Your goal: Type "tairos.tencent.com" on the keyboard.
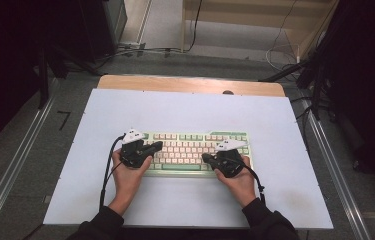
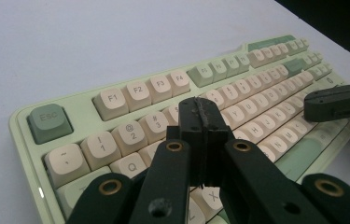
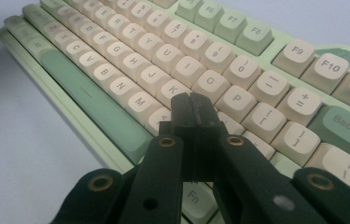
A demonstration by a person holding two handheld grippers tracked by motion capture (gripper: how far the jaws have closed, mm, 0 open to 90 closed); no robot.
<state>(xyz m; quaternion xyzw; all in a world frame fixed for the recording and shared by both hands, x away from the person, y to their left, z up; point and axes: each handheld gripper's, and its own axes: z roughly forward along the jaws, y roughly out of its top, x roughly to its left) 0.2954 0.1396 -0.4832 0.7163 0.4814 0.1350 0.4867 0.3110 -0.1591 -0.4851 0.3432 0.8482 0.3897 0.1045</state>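
Observation:
A pale green keyboard (image 1: 195, 149) with cream and green keys lies on the white table mat. My left gripper (image 1: 157, 146) hovers over its left end, jaws shut with nothing between them. In the left gripper view that gripper (image 2: 202, 112) points over the number row of the keyboard (image 2: 116, 100), and the right gripper (image 2: 333, 103) shows at the far right. My right gripper (image 1: 206, 158) sits over the keyboard's right part, shut and empty. In the right gripper view it (image 3: 192, 108) hangs above the K and L keys of the keyboard (image 3: 238, 70).
The white mat (image 1: 185, 115) covers a wooden table (image 1: 190, 83). Metal rails (image 1: 20, 160) run along both sides. Cables and dark stands lie on the floor beyond the far edge. Both hands and dark sleeves come in from the bottom.

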